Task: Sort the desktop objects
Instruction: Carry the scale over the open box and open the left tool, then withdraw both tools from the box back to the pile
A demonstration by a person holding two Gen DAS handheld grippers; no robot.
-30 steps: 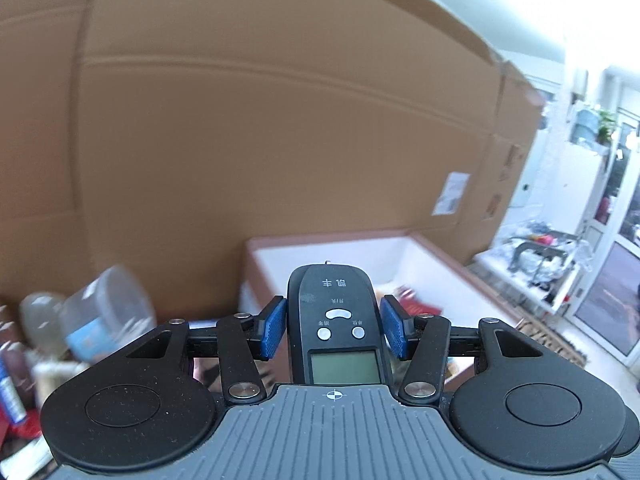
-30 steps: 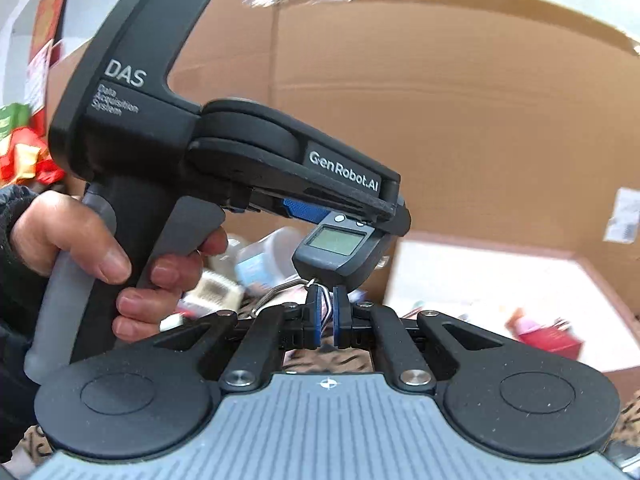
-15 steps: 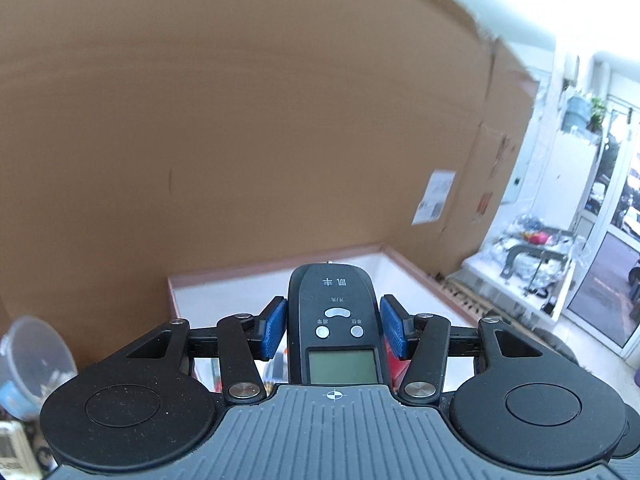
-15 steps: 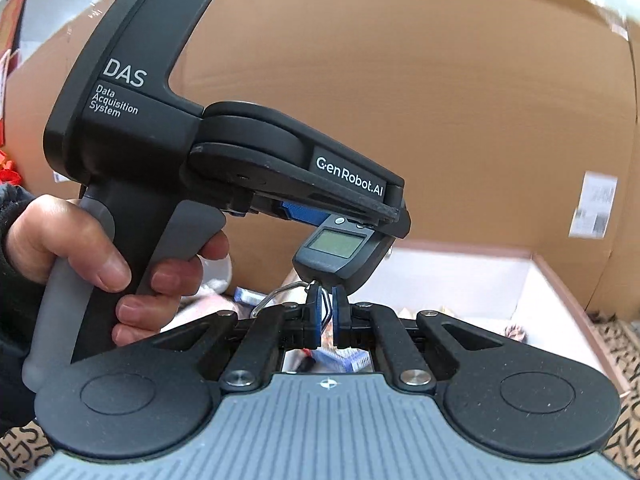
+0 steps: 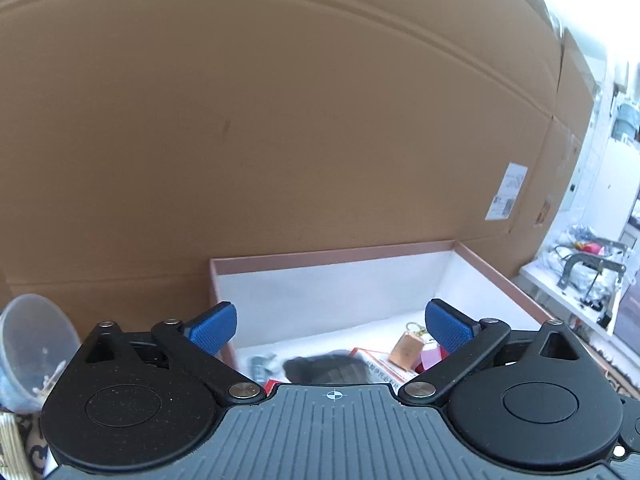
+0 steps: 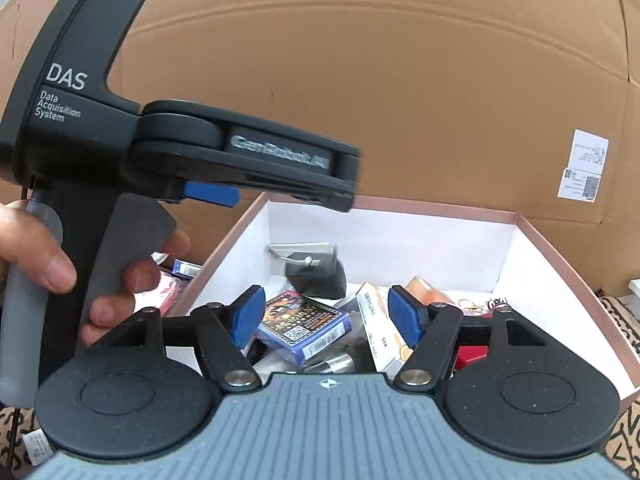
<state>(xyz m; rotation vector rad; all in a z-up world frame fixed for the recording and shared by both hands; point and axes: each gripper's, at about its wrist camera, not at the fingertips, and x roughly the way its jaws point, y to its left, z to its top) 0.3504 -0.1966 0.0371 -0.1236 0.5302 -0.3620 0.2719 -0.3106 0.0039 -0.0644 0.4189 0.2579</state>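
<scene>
A black hand-held scale (image 6: 316,276) with a metal hook lies inside the pink-rimmed white box (image 6: 440,209), among other small items. In the left wrist view it is only a dark blur (image 5: 326,366) low in the box (image 5: 332,259). My left gripper (image 5: 330,322) hangs over the box, its jaws opening wide and nothing between the blue pads. Its black housing (image 6: 80,80) fills the upper left of the right wrist view, held by a hand (image 6: 40,256). My right gripper (image 6: 327,312) is above the box as well, jaws opening, pads touching nothing.
A tall cardboard wall (image 5: 280,120) stands right behind the box. The box also holds a blue card pack (image 6: 304,328), a white-and-orange carton (image 6: 376,320) and a copper keychain (image 5: 406,350). A clear plastic cup (image 5: 32,340) sits left of the box.
Both grippers were shut on the scale, left on its body, right on its hook. Both have spread their jaws, and the scale has dropped into the box. Both hands moved closer over the box.
</scene>
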